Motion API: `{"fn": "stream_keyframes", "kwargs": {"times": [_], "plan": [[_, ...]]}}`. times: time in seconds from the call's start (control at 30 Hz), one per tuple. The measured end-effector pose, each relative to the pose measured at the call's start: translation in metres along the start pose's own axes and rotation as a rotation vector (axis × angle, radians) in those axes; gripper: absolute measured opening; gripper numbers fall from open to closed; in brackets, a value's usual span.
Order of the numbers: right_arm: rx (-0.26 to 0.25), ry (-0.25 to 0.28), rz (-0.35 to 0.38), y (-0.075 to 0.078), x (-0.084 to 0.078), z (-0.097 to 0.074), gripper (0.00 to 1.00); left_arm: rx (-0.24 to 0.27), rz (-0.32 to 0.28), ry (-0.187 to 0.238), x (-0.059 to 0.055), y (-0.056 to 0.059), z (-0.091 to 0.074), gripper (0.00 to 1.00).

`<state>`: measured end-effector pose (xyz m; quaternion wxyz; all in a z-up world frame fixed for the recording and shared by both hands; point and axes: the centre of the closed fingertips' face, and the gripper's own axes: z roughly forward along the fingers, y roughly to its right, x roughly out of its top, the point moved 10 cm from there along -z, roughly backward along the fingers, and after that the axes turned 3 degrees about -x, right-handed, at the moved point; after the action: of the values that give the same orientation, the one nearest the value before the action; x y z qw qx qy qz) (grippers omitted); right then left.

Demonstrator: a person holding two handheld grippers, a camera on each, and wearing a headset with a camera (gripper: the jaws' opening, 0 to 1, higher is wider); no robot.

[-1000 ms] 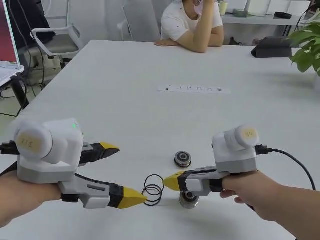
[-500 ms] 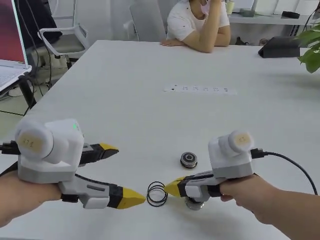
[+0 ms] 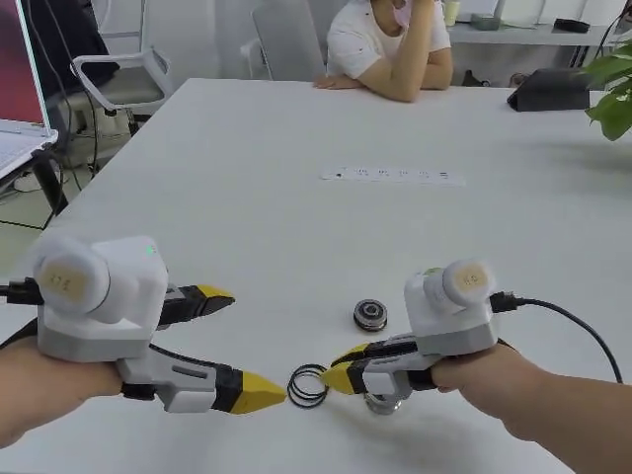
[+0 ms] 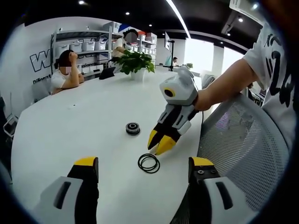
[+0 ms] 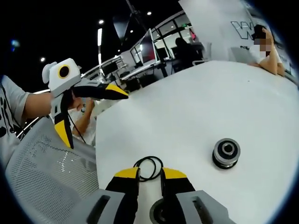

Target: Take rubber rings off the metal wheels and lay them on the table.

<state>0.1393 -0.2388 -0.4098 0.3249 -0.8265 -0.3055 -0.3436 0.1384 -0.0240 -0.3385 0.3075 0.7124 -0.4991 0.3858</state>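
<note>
Thin black rubber rings (image 3: pixel 306 385) (image 4: pixel 148 163) (image 5: pixel 148 167) lie stacked on the white table. My right gripper (image 3: pixel 334 379) (image 5: pixel 150 174) hovers low at their right edge, its yellow tips only a narrow gap apart, with the rings' near edge between them. One metal wheel (image 3: pixel 380 402) (image 5: pixel 159 212) sits under this gripper. A second wheel (image 3: pixel 370 314) (image 4: pixel 132 128) (image 5: pixel 226 153) stands farther back. My left gripper (image 3: pixel 242 343) (image 4: pixel 144 162) is wide open left of the rings, holding nothing.
A white strip with dark marks (image 3: pixel 392 176) lies mid-table. A person (image 3: pixel 385 44) sits at the far edge. A plant (image 3: pixel 612 94) and a dark bag (image 3: pixel 553 91) are at the far right; a laptop (image 3: pixel 20 109) at the left.
My right gripper has dropped lower and moved left to the rings' edge. The rings now lie flatter together. The left gripper has stayed put.
</note>
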Motion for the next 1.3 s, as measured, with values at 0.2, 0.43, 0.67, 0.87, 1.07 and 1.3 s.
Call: {"fn": "stream_keyframes", "kwargs": {"times": [0.2, 0.43, 0.67, 0.87, 1.07, 1.3], "plan": [[-0.007, 0.043, 0.001, 0.003, 0.006, -0.008, 0.18, -0.007, -0.001, -0.005, 0.002, -0.003, 0.004, 0.76], [-0.038, 0.097, 0.007, 0.013, 0.009, -0.022, 0.21, -0.030, -0.003, -0.021, 0.004, -0.006, 0.014, 0.74], [-0.073, 0.142, 0.032, 0.026, 0.012, -0.036, 0.22, -0.062, 0.002, -0.039, 0.009, -0.012, 0.028, 0.73], [-0.110, 0.164, 0.030, 0.037, 0.012, -0.046, 0.22, -0.063, -0.005, -0.028, 0.016, -0.020, 0.038, 0.72], [-0.144, 0.177, 0.032, 0.048, 0.011, -0.052, 0.23, -0.067, 0.008, -0.025, 0.023, -0.026, 0.050, 0.71], [-0.187, 0.171, 0.031, 0.061, 0.005, -0.055, 0.23, -0.077, 0.017, -0.018, 0.031, -0.033, 0.065, 0.69]]}}
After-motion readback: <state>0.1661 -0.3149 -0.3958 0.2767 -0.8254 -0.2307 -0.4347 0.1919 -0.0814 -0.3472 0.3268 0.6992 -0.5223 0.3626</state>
